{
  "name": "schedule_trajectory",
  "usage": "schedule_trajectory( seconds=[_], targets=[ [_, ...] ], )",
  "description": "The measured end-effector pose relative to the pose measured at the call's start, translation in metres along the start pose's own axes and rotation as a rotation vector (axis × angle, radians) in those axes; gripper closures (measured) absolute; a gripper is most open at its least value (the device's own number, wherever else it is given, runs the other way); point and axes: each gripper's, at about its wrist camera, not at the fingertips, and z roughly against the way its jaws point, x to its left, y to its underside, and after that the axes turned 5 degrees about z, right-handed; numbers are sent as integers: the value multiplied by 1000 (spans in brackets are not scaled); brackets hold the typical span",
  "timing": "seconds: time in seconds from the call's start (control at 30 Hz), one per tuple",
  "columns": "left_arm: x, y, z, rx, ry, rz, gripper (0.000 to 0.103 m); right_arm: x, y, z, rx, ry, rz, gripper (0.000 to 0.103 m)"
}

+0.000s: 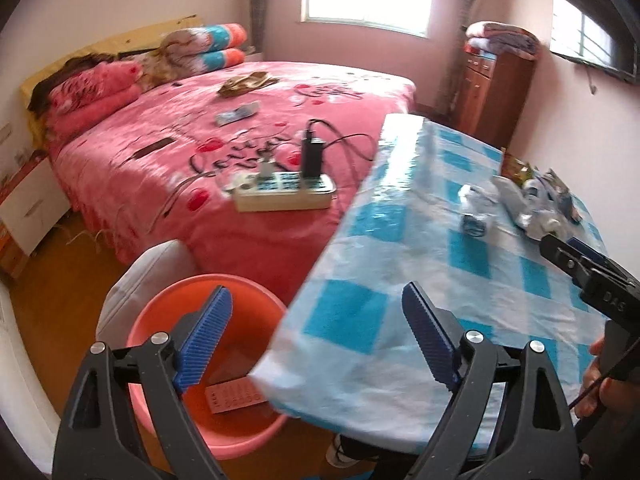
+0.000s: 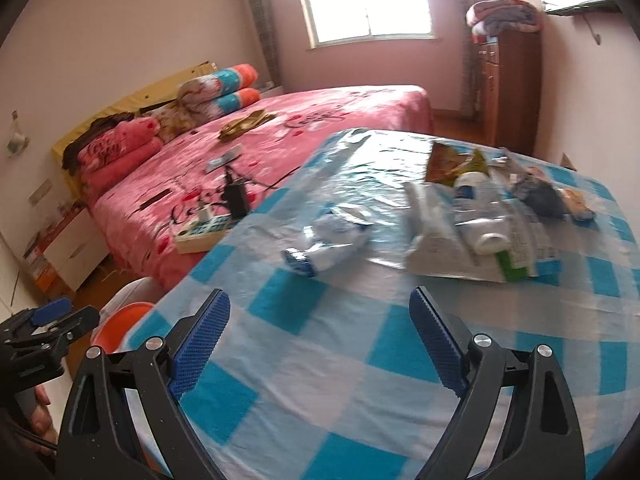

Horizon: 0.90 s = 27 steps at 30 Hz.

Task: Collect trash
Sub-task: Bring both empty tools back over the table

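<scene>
My left gripper hangs open and empty over the table's left corner, above an orange basin on the floor. A flat pink packet lies in the basin. On the blue-and-white checked tablecloth lie a crushed plastic bottle, a heap of wrappers and bottles and a snack bag. My right gripper is open and empty over the cloth, short of the crushed bottle. The left wrist view shows the same bottle and the right gripper at the right edge.
A bed with a pink cover stands left of the table, with a power strip and charger on it. A grey cushion sits beside the basin. A wooden cabinet stands at the far wall and a white nightstand at left.
</scene>
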Motion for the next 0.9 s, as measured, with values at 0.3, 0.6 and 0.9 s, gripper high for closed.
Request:
schedule_trajectory(
  seconds=[0.3, 0.6, 0.9],
  targets=[
    [-50, -2, -3, 7, 30, -89, 15, -42, 6, 15, -54, 102, -22, 9],
    [-87, 2, -11, 31, 44, -155, 15, -84, 12, 22, -55, 194, -73, 8],
    [-116, 6, -18, 48, 68, -208, 15, -128, 17, 30, -61, 279, -139, 8]
  ],
)
